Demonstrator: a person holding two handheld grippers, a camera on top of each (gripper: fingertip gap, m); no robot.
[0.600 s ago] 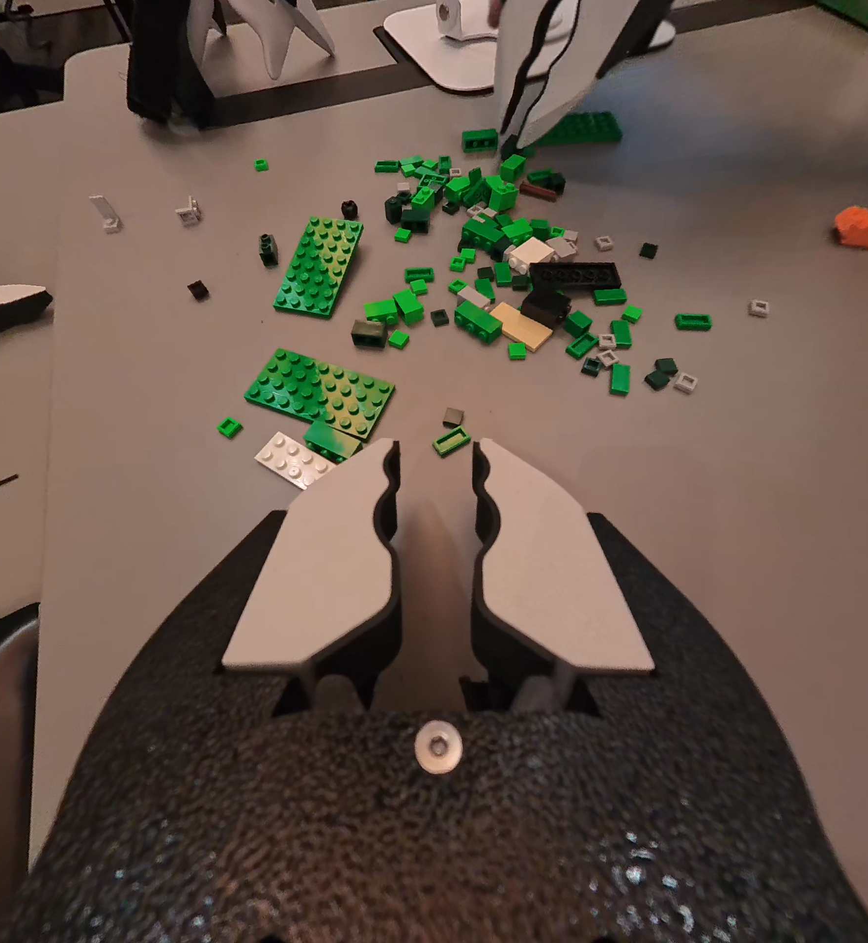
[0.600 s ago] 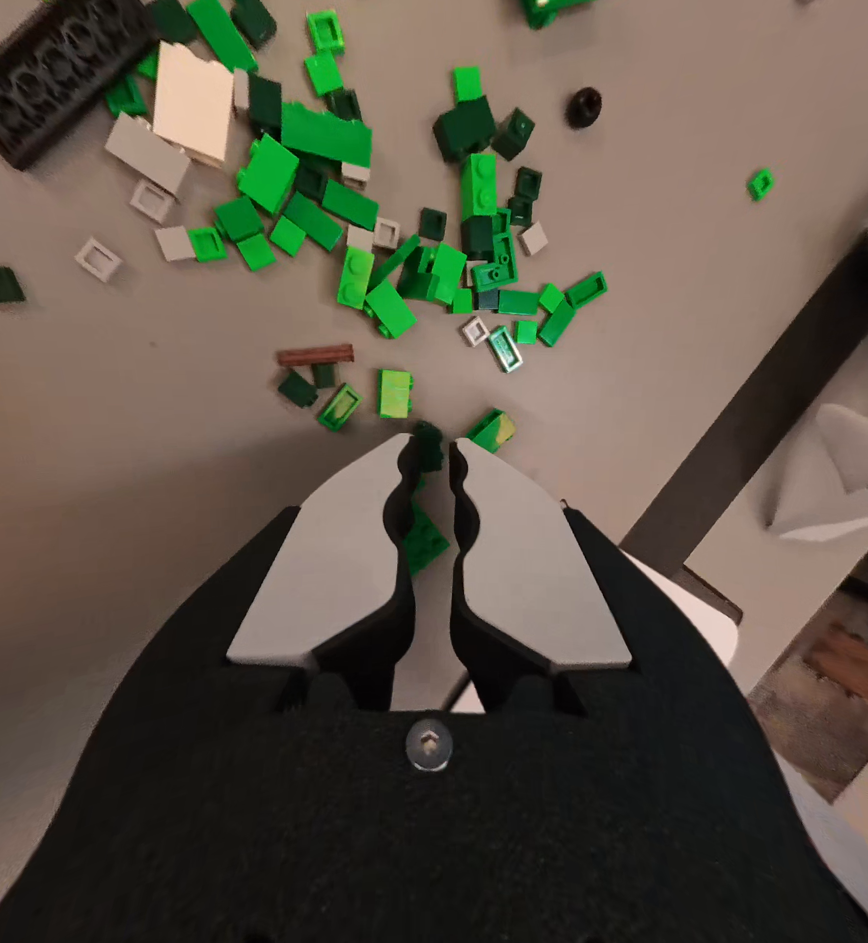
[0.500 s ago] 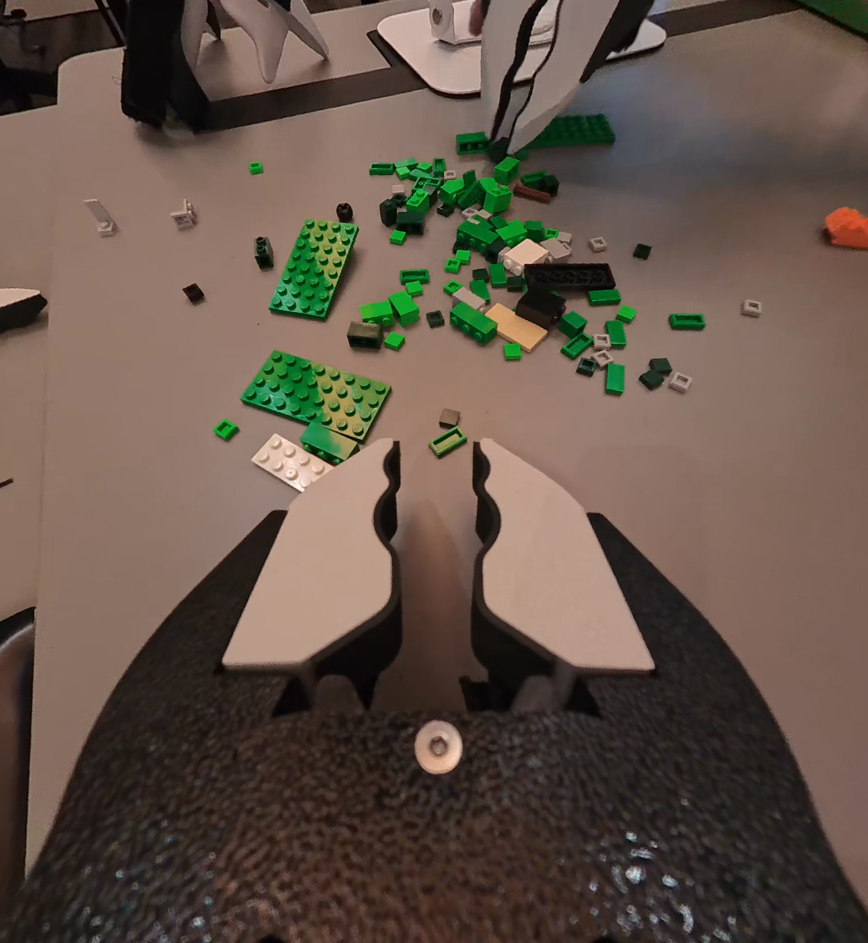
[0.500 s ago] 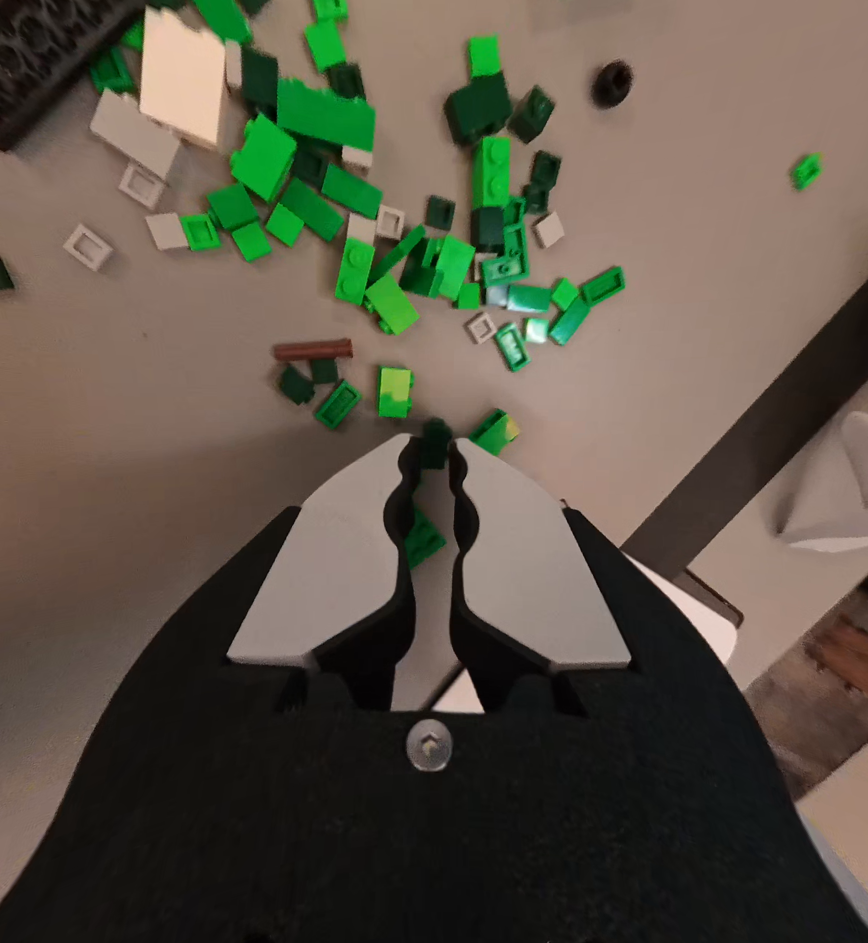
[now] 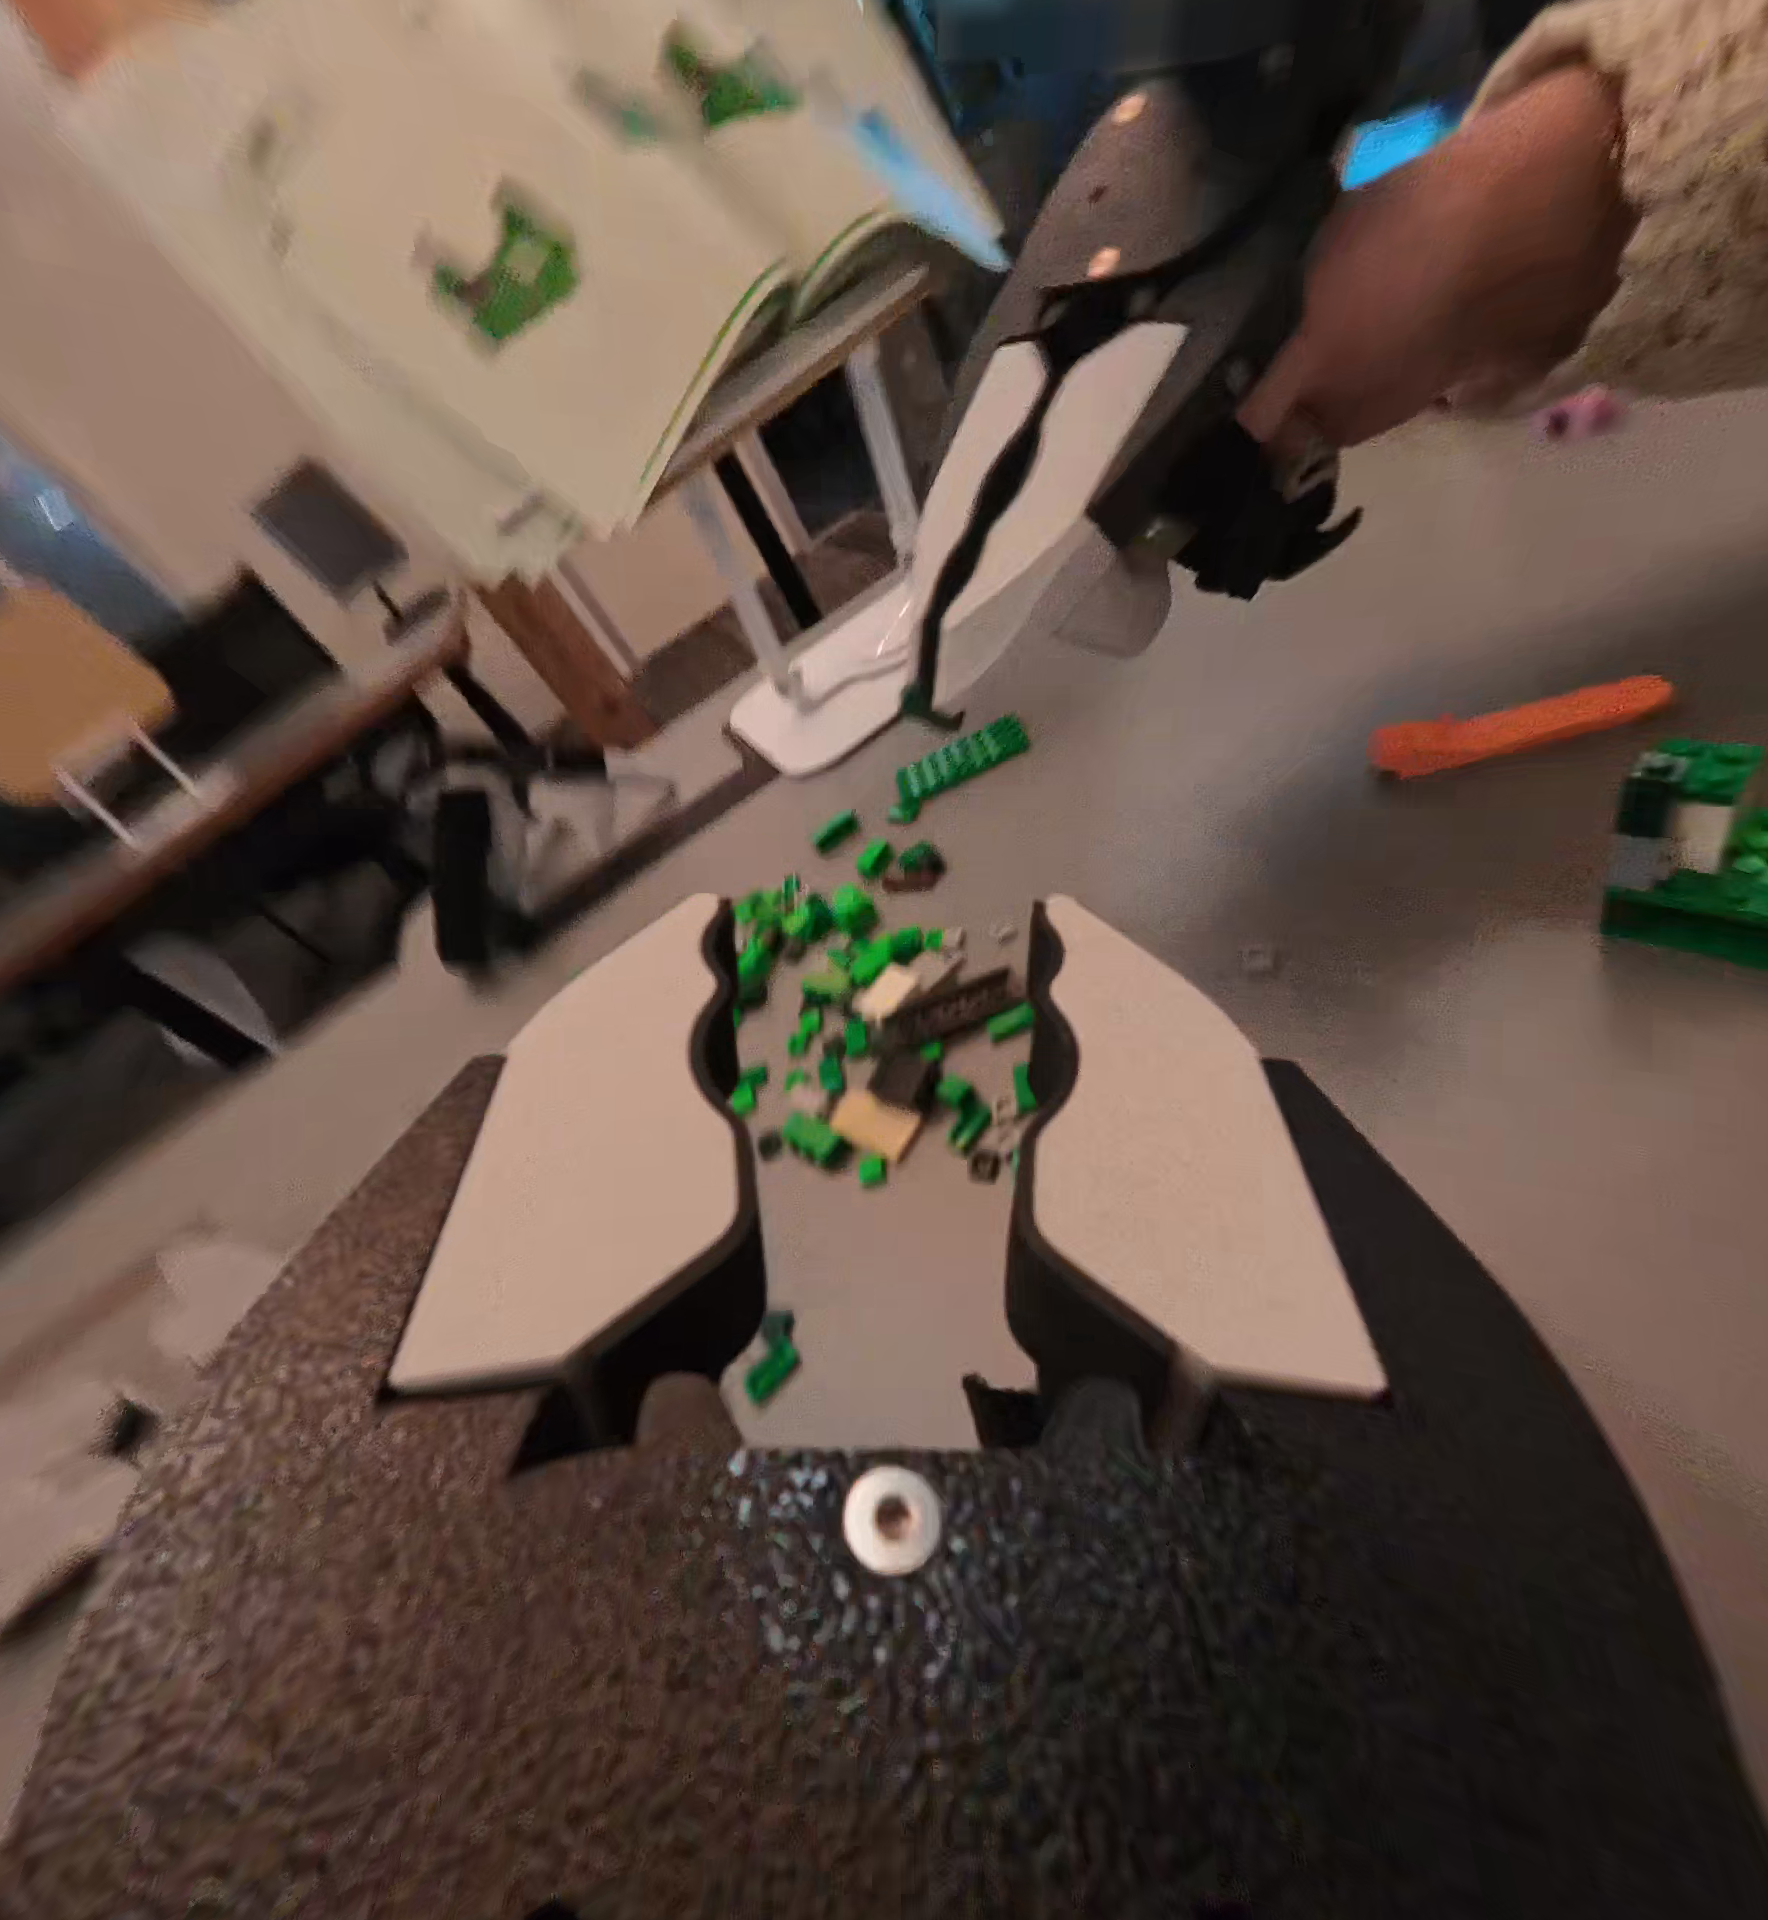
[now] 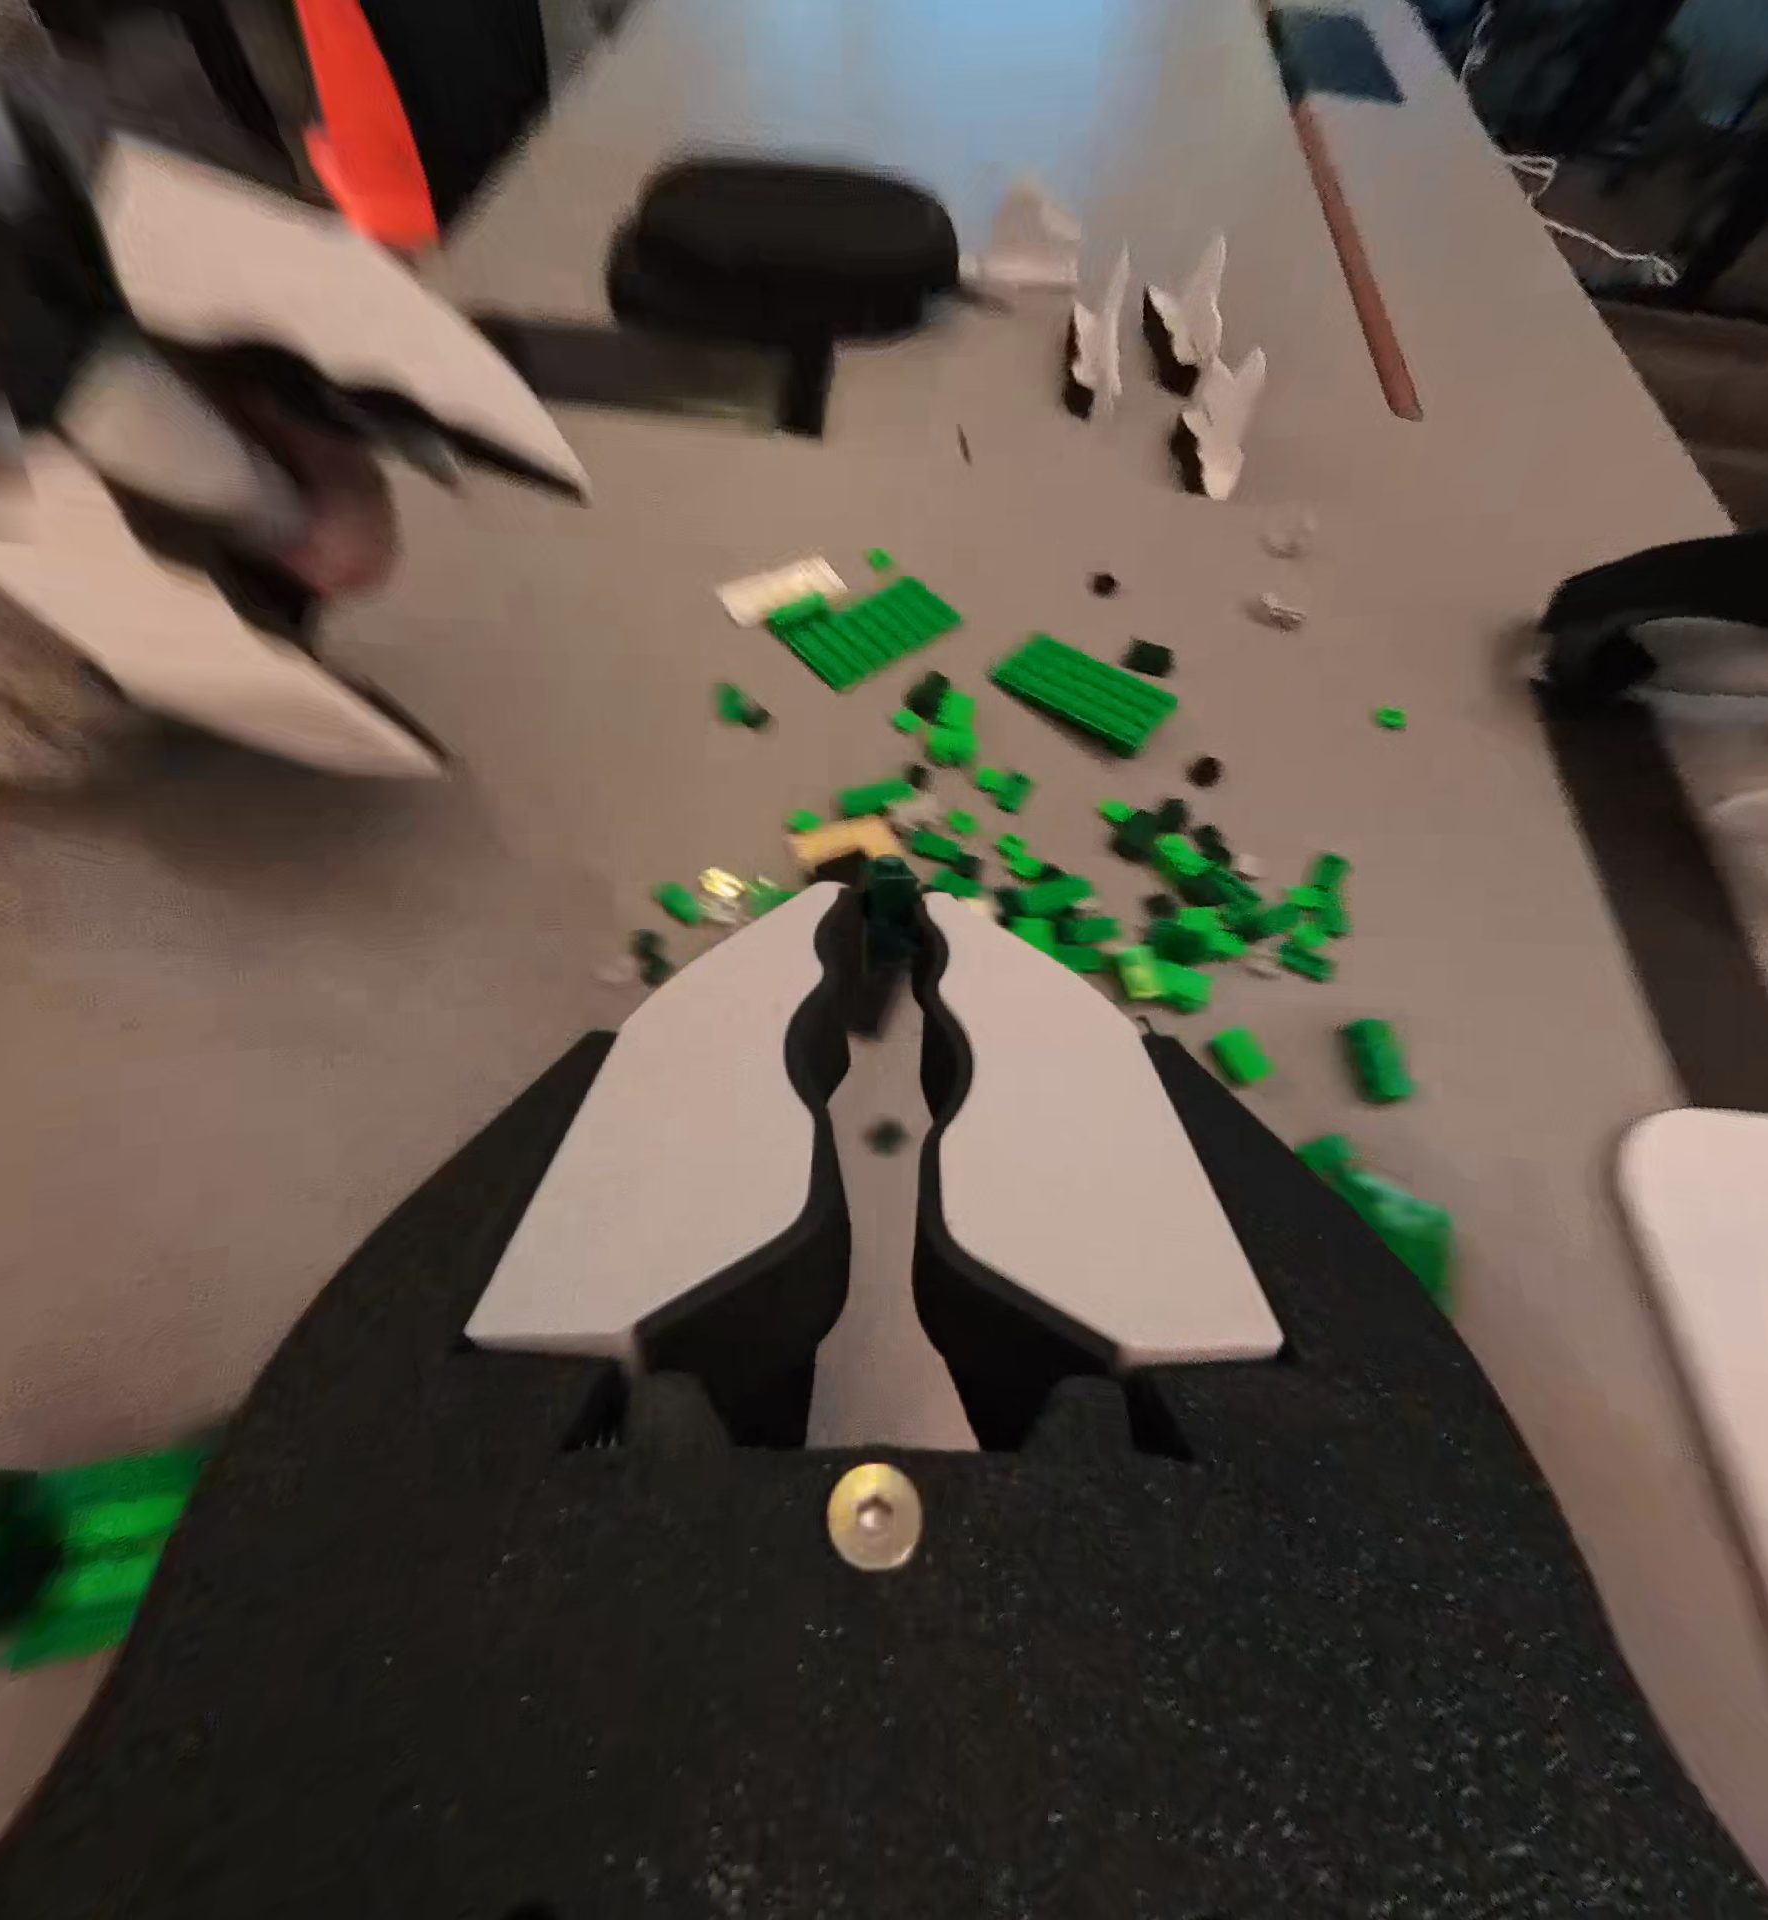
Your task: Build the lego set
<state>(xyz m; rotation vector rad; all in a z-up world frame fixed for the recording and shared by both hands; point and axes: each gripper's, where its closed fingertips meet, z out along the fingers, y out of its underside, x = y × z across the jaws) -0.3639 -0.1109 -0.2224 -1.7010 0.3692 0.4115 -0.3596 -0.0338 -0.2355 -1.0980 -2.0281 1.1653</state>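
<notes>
My right gripper [image 6: 880,920] is shut on a small dark green brick [image 6: 888,883] and holds it above the table. In the left wrist view the right gripper [image 5: 927,698] hangs over the far end of the loose green, grey, tan and black brick pile [image 5: 880,1039], with a hand on it. My left gripper [image 5: 885,920] is open and empty, above the near end of the pile. It also shows blurred in the right wrist view [image 6: 485,634], open. A partly built green model [image 5: 1732,862] stands to the right. Two green plates [image 6: 864,629] [image 6: 1082,691] lie beyond the pile [image 6: 1171,914].
An orange brick separator [image 5: 1514,722] lies behind the model. An instruction booklet [image 5: 547,260] rests on a white stand [image 5: 828,707] at the table's far edge. Spare white gripper fingers [image 6: 1202,364] and a black object [image 6: 786,249] sit at the other end.
Both grippers have risen from the table and swung, blurring the views. My left gripper has opened wider. My right gripper has lifted the dark green brick out of the pile.
</notes>
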